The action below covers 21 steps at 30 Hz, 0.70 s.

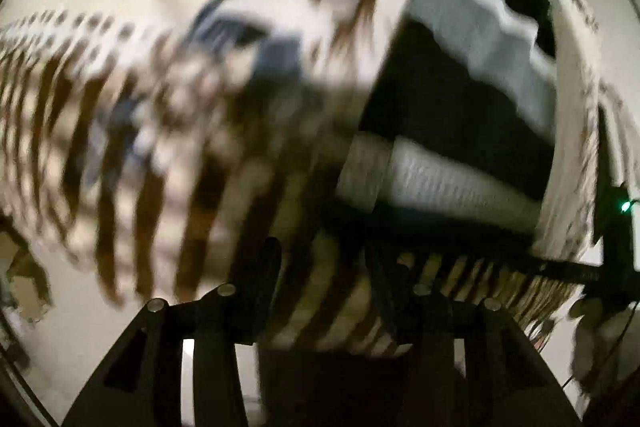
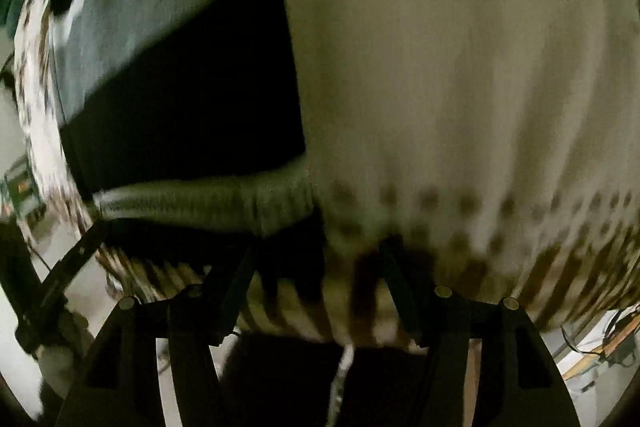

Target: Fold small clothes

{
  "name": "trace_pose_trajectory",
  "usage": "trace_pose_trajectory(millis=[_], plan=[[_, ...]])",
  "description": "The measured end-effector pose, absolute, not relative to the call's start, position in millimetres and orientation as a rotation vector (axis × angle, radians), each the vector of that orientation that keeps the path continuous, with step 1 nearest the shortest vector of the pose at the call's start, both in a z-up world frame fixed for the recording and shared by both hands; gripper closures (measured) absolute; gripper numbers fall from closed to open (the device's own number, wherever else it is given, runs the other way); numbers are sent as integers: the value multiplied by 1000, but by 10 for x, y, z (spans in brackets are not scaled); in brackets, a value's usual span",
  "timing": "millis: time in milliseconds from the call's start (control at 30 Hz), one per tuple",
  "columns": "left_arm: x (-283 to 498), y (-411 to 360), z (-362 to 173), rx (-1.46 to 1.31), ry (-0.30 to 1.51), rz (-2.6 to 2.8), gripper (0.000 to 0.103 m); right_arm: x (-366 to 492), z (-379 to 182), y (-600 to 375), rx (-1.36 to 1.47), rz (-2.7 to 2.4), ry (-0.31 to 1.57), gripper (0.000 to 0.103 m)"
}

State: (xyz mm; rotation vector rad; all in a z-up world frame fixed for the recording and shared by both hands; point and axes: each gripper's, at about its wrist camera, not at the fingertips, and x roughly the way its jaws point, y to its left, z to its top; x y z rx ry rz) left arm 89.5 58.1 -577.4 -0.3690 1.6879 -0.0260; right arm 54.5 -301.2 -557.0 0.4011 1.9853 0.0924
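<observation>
Under both cameras: we see a big patterned cloth (image 1: 120,27), cream with brown stripes and some blue blots. It fills most of both views. We cannot see what lies under it.
Small clothes: one black and grey garment (image 1: 460,107) lies on the patterned cloth. It is on the right in the left view and on the left in the right view.
Garment edge: a grey ribbed band (image 1: 440,179) runs along the side nearest the tongs.
Garment shape: the top of it is cut off in both views, so we cannot tell what kind of clothing it is.
Left tongs (image 1: 320,287): the two fingers stand apart. Striped cloth shows in the gap. We see nothing pinched.
Left tongs place: the ribbed band is just past the tips and to the right, not touching them.
Right tongs (image 2: 320,267): the two fingers stand wide apart and hold nothing.
Right tongs place: the tips are near the end of the ribbed band. Dark shade there hides whether they touch the cloth.
Blur: both pictures are smeared, so the stripes and blots look fuzzy.
Corners: bits of pale floor (image 2: 580,355) and some wires peek out low down, too small to make out.
Green light (image 1: 624,205): a tiny glow at the right edge of the left view. We cannot tell what it sits on.
</observation>
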Motion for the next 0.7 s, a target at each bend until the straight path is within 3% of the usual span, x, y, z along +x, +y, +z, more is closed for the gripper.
trace_pose_trajectory(millis=[100,200,267,400,433,467,500,700], plan=[[784,635,-5567,-389,1658,-11,62,376,-5456,-3078,352,138,2006,37],[908,699,-5352,-474,1544,5,60,432,-5224,-3228,406,151,1909,37],[1032,713,-5358,-510,1498,5,54,531,-5104,-3349,504,158,1816,37],[1345,560,-5610,-487,1474,3,58,658,-5233,-3513,639,163,1765,38],[1393,526,-5664,-461,1471,3,66,660,-5318,-3519,663,166,1772,41],[1411,490,-5721,-433,1476,-4,99,652,-5394,-3480,677,167,1781,57],[1401,456,-5766,-415,1494,-13,98,634,-5457,-3481,667,163,1799,73],[1293,461,-5627,-408,1506,-22,93,319,-5503,-3498,625,154,1823,80]])
